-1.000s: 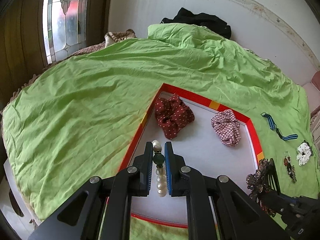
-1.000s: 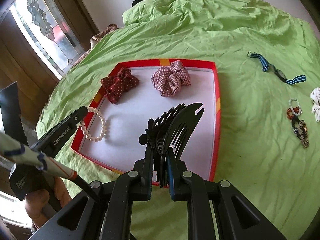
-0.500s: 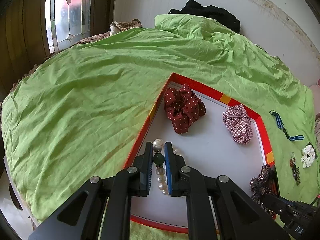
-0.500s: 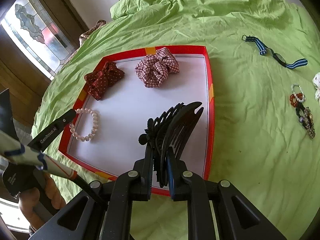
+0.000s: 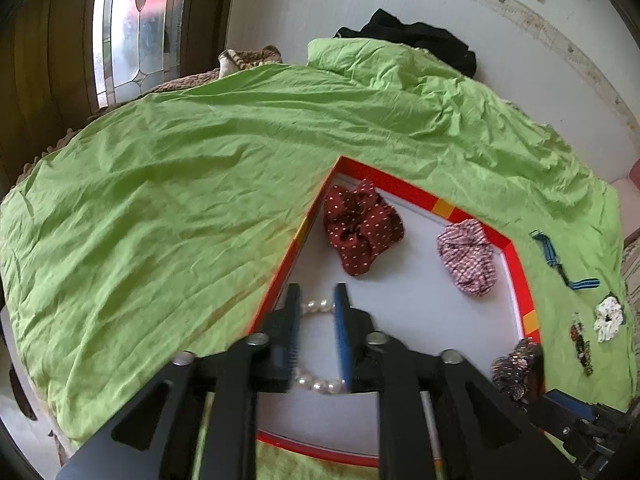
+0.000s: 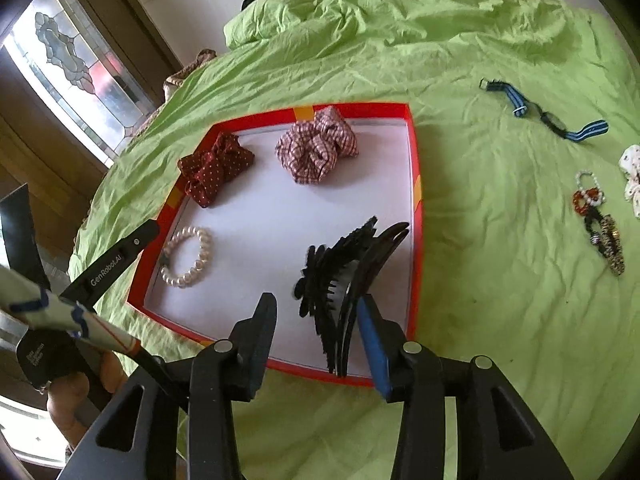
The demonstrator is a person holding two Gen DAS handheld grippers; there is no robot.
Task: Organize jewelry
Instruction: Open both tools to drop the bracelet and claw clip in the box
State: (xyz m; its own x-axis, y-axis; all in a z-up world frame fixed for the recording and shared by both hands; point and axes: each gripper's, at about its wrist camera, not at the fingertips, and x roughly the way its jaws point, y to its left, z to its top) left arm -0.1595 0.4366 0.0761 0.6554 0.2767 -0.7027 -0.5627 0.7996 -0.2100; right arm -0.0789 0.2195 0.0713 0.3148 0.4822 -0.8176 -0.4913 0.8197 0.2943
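Note:
A red-rimmed white tray (image 6: 414, 240) (image 5: 520, 272) lies on the green bedspread. In it are a dark red dotted scrunchie (image 6: 214, 168) (image 5: 360, 226), a plaid scrunchie (image 6: 316, 148) (image 5: 466, 258), a pearl bracelet (image 6: 188, 258) (image 5: 316, 385) and a black claw hair clip (image 6: 352, 272). My left gripper (image 5: 316, 300) is open, its fingers either side of the bracelet lying on the tray. My right gripper (image 6: 316, 304) is open over the tray's near right corner; the clip leans against its right finger (image 6: 372, 332).
On the bedspread right of the tray lie a blue striped watch (image 6: 548, 114) (image 5: 560, 260), a beaded bracelet with a leopard clip (image 6: 600, 224) (image 5: 580, 340) and a white scrunchie (image 6: 632, 176) (image 5: 608, 318). Pillow and black cloth (image 5: 420, 40) at the far end.
Both grippers have opened. The left one let go of the pearl bracelet, which now lies on the tray. The right one released the black hair clip over the tray's near corner.

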